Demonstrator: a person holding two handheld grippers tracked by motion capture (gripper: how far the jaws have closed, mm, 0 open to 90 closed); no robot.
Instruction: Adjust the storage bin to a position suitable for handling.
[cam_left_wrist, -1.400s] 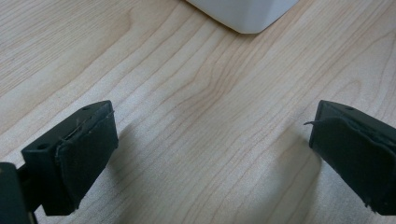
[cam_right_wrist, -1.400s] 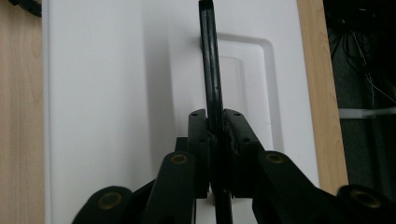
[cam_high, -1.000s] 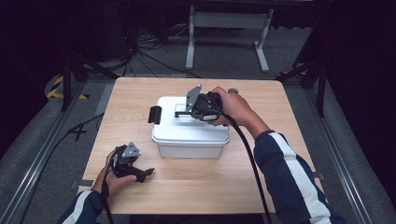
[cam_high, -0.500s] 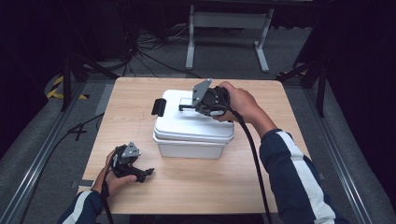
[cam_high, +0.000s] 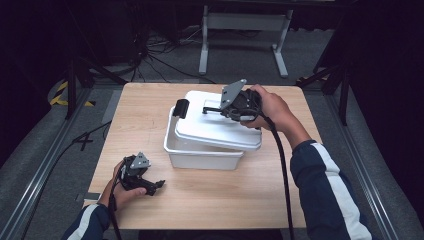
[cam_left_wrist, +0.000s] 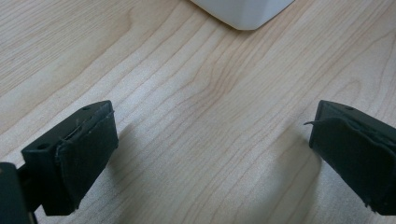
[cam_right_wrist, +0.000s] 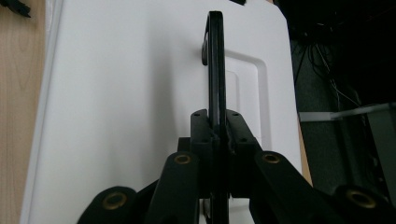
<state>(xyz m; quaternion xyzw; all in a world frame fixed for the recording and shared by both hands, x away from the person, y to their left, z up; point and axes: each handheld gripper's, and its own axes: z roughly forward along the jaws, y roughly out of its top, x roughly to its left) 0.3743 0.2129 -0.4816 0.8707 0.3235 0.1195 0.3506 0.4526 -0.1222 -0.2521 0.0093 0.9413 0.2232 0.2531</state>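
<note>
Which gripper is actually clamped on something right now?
The right gripper: its jaws pinch the black handle of the white lid. The left gripper sits open over bare table.

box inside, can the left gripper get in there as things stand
Probably not yet. The lid sits tilted over most of the box, held by the right gripper. The left gripper rests open on bare table, nothing between.

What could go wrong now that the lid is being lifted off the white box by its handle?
The right gripper pinches only the thin black handle, so the tilted lid could swing or slip out. One edge of the lid seems to rest on the box, so it might drag the box along. The left gripper is open on the table, not bracing it.
</note>
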